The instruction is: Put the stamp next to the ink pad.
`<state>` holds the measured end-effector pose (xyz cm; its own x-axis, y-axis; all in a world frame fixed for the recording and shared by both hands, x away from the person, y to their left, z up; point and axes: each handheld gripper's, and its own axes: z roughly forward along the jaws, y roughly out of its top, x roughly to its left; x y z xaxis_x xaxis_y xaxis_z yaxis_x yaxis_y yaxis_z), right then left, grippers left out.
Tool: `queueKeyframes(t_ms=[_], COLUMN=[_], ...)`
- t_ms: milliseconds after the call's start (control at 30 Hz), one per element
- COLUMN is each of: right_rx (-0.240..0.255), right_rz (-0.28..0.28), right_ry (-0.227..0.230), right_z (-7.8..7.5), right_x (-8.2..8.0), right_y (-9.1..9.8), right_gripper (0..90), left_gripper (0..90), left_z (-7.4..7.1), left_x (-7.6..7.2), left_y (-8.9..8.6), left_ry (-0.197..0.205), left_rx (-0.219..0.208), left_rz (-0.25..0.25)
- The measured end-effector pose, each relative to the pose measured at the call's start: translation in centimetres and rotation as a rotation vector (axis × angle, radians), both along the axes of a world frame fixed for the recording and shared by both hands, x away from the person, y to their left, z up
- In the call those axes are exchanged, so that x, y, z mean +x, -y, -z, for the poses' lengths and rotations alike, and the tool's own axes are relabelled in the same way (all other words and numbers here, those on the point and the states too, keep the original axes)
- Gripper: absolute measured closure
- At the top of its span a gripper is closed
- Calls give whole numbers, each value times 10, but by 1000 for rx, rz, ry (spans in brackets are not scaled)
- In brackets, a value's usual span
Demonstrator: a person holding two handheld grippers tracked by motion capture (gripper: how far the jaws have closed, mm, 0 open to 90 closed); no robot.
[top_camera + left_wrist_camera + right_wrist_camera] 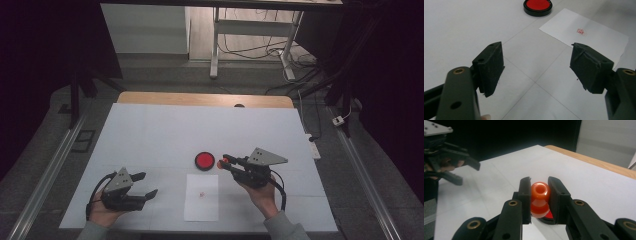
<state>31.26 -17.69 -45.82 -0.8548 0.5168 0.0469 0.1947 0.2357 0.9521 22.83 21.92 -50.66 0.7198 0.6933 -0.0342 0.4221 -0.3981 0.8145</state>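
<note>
Your right gripper [539, 197] has its fingers [525, 195] clamped on an orange stamp [539, 195], one finger pressing each side of its knob, and you hold it just above the red ink pad [204, 161], which sits on the table [150, 130] just beyond the sheet of paper [201, 197]. Your left gripper [536, 66] hovers low over the table near its front left, fingers [489, 66] well apart with nothing between them.

The knob is round and smooth, and you hold it on a narrow band of its curve. If you press down off-centre on the pad, the stamp could twist or slip between the fingers, and the face would take ink unevenly. Push too hard at a slant and the shallow pad could skid across the table, since nothing braces it. The paper lies loose too; when you stamp it and lift away, a sticky face may drag the sheet up or shift it, smearing the print. Your free left gripper is close enough to steady the sheet, but it isn't touching it now.

Counted: one stamp, one ink pad, one sheet of paper carrying one small red print [581, 31] near its middle, two grippers, one table.
</note>
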Motion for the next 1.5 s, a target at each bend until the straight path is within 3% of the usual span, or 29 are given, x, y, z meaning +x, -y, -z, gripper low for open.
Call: queueKeyframes(t_ms=[433, 933, 1133, 1500], right_rx=[-46, -143, -204, -227], right_rz=[81, 161, 180, 198], right_ry=[-47, -133, -144, -150], right_z=[11, 44, 55, 63], right_x=[36, 70, 78, 83], right_y=[6, -4, -7, -9], right_gripper=[735, 734, 733, 731], left_gripper=[264, 249, 246, 244], left_z=[2, 3, 3, 4], left_x=[0, 1, 0, 0], left_y=[0, -1, -1, -1], left_ry=[-3, -11, -13, -13], left_rx=[9, 8, 8, 11], left_rz=[-4, -10, -11, -10])
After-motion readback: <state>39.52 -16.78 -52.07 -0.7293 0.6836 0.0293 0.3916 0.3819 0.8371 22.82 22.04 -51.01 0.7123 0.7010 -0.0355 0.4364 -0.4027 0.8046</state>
